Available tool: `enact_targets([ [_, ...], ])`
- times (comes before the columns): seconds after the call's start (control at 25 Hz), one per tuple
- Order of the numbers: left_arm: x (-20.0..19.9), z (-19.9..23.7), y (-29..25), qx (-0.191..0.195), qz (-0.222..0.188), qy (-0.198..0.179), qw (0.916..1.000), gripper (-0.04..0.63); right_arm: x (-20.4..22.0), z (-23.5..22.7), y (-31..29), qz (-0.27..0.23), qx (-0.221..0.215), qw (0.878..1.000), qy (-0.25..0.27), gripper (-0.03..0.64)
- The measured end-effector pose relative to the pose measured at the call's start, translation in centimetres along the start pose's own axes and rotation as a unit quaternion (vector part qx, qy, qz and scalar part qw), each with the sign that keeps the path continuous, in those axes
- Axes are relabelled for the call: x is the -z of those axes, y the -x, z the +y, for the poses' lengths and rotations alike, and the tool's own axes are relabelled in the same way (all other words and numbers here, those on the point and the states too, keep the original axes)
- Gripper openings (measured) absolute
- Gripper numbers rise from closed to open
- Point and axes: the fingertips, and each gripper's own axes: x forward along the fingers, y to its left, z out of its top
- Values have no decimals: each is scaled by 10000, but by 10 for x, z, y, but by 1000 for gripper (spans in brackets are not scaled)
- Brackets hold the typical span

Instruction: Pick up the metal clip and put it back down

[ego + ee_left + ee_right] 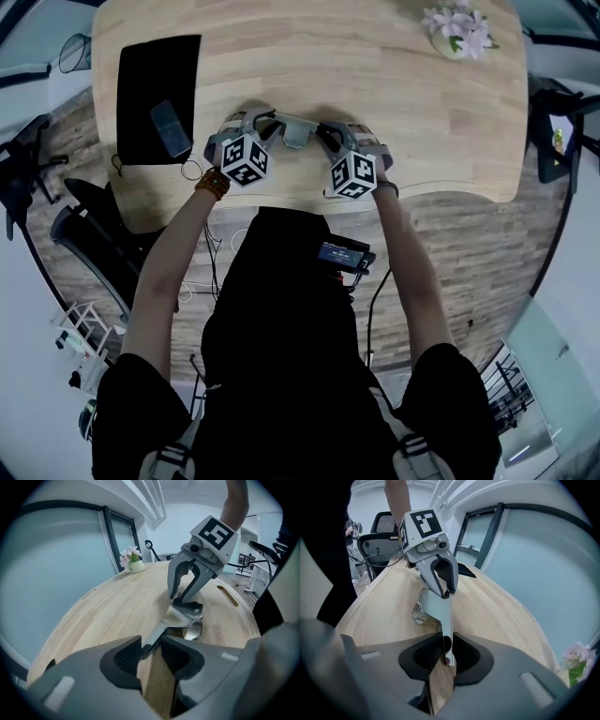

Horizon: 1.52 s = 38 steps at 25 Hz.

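1. The left hand-held gripper (151, 652) has its jaws nearly closed, pinching one thin handle of the metal clip (180, 616).
2. The right hand-held gripper (445, 656) is clamped the same way on the clip's opposite handle, so the clip spans the gap between the two.
3. The clip (295, 134) sits low over the desk (375, 84) near its front edge; I cannot tell whether it touches the wood.
4. Left of the clip lies a black mat (155, 94) with a phone (171, 128) on it.
5. Well beyond the clip, at the far right corner, stands a flower pot (459, 33).
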Motion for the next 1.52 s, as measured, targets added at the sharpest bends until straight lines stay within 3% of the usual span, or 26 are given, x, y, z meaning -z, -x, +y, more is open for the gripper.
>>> enact_targets([
  [0.28, -5, 2, 1, 8, -103, -29, 9999, 109, -2, 1, -2, 15, -97, 9999, -142, 69],
  [0.72, -12, 2, 2, -57, -62, -472, 9989, 61, -4, -4, -1, 147, -41, 9998, -157, 37],
  [1.52, -29, 19, 33, -431, -275, -385, 9980, 49, -29, -24, 20, 53, 193, 9998, 34, 26],
])
